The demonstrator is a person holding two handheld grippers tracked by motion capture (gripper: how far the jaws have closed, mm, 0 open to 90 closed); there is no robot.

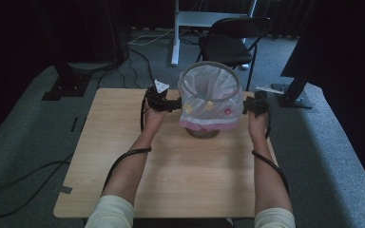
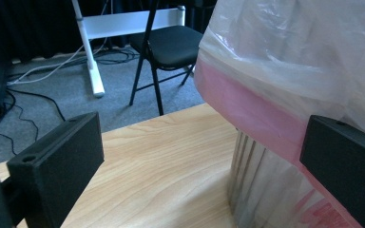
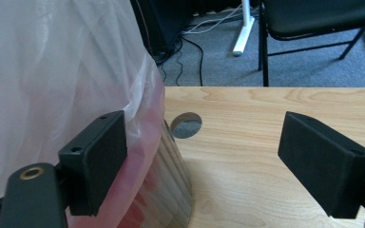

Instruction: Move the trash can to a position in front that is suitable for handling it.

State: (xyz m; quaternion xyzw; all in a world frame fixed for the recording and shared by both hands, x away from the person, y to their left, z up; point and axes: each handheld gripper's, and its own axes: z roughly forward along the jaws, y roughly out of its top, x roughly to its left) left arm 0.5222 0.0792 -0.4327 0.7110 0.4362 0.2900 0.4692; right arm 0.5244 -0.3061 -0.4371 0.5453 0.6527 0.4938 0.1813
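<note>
Between left tool (image 1: 175,105) and right tool (image 1: 245,107): bag-lined bin (image 1: 210,97), ungripped.

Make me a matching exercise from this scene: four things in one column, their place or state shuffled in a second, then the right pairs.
Things:
1. bag
2. bin
3. left gripper
4. chair

Places or states:
A. on the floor beyond the table
B. shiny metal, standing on the table
C. open, beside the bag's pink hem
D. translucent, draped over the bin's rim

Pairs: 1-D, 2-B, 3-C, 4-A
</note>
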